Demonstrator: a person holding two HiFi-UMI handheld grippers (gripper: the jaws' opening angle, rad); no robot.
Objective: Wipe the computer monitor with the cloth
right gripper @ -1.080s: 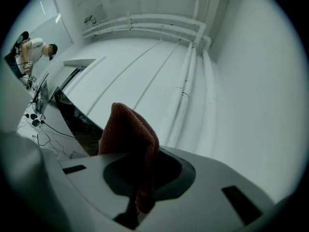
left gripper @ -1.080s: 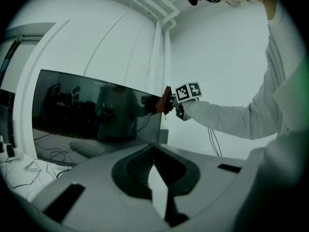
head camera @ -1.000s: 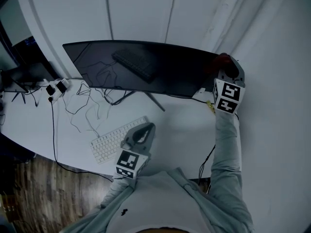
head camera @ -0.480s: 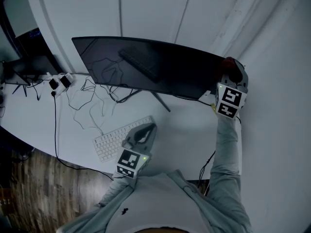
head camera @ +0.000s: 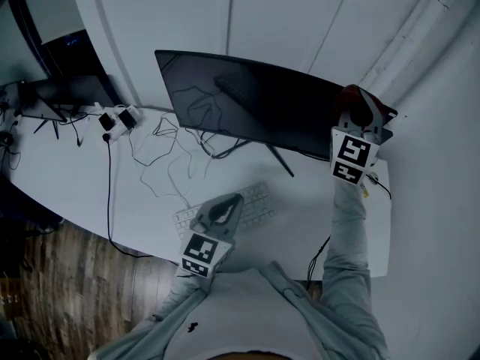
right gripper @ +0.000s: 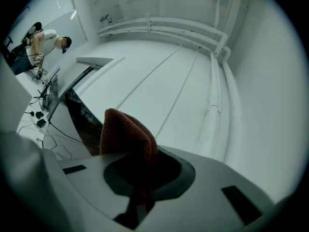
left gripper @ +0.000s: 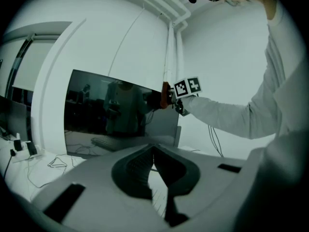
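Note:
A wide dark curved monitor [head camera: 247,100] stands on the white desk [head camera: 90,178], its screen off. My right gripper [head camera: 358,111] is at the monitor's right edge, shut on a reddish-brown cloth [right gripper: 128,139] that bulges out of its jaws; the same cloth [head camera: 352,100] shows against the screen's right end in the head view. My left gripper [head camera: 221,210] hovers low over the white keyboard [head camera: 225,208], jaws shut with nothing between them. From the left gripper view the monitor [left gripper: 116,112] and the right gripper [left gripper: 181,91] show ahead.
Loose black cables [head camera: 172,148] trail over the desk in front of the monitor. A power strip with plugs [head camera: 118,118] lies at the left, beside a second dark screen [head camera: 60,92]. The monitor's stand leg [head camera: 281,160] reaches toward the keyboard. Wooden floor [head camera: 67,276] lies below the desk edge.
The head view has shifted, so monitor and desk now sit further right in frame. My right gripper stays with the cloth at the monitor's right edge; the left gripper stays over the keyboard.

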